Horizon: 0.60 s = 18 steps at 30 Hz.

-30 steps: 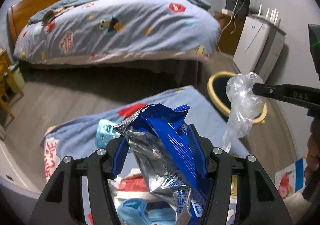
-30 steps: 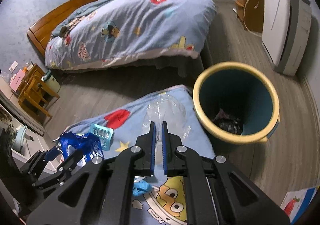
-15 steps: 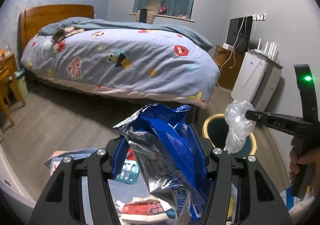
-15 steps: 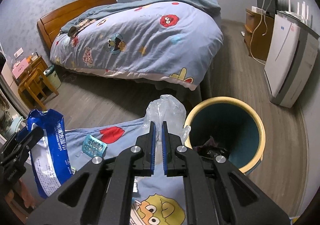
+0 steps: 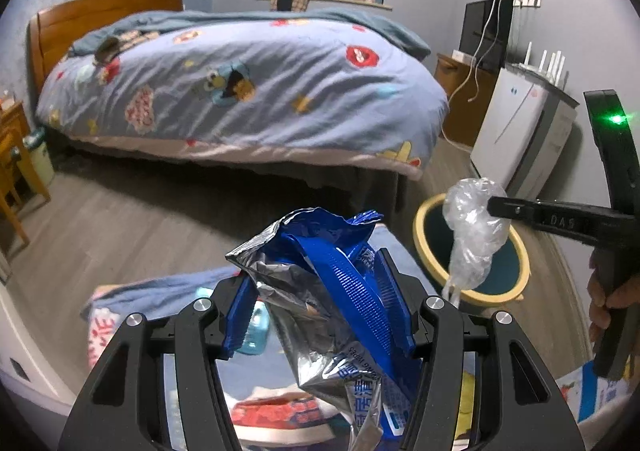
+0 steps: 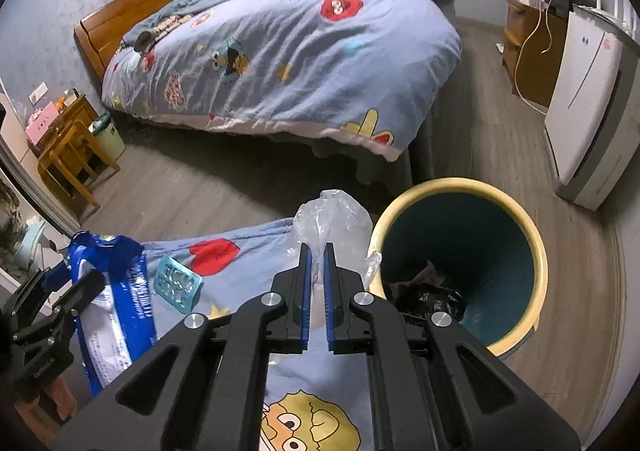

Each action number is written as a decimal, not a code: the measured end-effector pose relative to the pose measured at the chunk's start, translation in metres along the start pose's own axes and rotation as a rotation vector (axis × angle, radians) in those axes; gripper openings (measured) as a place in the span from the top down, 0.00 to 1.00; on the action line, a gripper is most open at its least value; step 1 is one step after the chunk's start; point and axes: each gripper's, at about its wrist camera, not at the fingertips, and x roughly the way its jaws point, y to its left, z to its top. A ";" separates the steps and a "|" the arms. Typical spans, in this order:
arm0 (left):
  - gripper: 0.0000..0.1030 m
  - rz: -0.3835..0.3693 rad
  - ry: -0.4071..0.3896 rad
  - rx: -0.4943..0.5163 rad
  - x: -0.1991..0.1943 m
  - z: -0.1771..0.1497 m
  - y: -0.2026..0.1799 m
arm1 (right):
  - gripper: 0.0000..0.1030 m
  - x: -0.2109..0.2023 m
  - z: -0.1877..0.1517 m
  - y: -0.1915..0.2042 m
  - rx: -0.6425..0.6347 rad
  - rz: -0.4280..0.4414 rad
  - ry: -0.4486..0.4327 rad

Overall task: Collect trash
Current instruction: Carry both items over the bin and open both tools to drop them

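Both raised since earlier; right hand-held gripper (image 6: 316, 251) clenching plastic bag (image 6: 332, 217) beside bin rim (image 6: 538, 251); left hand-held gripper (image 5: 320, 291) seemingly grasping wrapper (image 5: 320, 291).

A wooden bed (image 5: 224, 91) with blue duvet stands on grey plank floor (image 5: 120, 219).

We see a cartoon-print cloth (image 6: 320, 391) with a teal blister pack (image 6: 176, 285) lying on it, left of the yellow-rimmed bin (image 6: 536, 251) on the wood floor (image 6: 192, 191).

One blue wrapper (image 5: 320, 315), one clear bag (image 5: 474, 229), one bin (image 6: 464, 263), one bed (image 6: 288, 51)
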 end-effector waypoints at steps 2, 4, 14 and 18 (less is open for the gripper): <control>0.43 -0.006 0.008 0.001 0.009 0.004 -0.008 | 0.95 0.000 0.002 -0.007 0.004 -0.005 -0.004; 0.43 -0.010 0.014 0.013 0.019 0.008 -0.019 | 0.95 -0.002 0.003 -0.017 0.024 -0.009 -0.012; 0.43 -0.067 0.061 0.120 0.070 0.026 -0.098 | 0.95 0.000 0.002 -0.124 0.178 -0.160 -0.008; 0.43 -0.075 0.074 0.181 0.090 0.029 -0.129 | 0.95 0.009 -0.008 -0.160 0.258 -0.204 0.022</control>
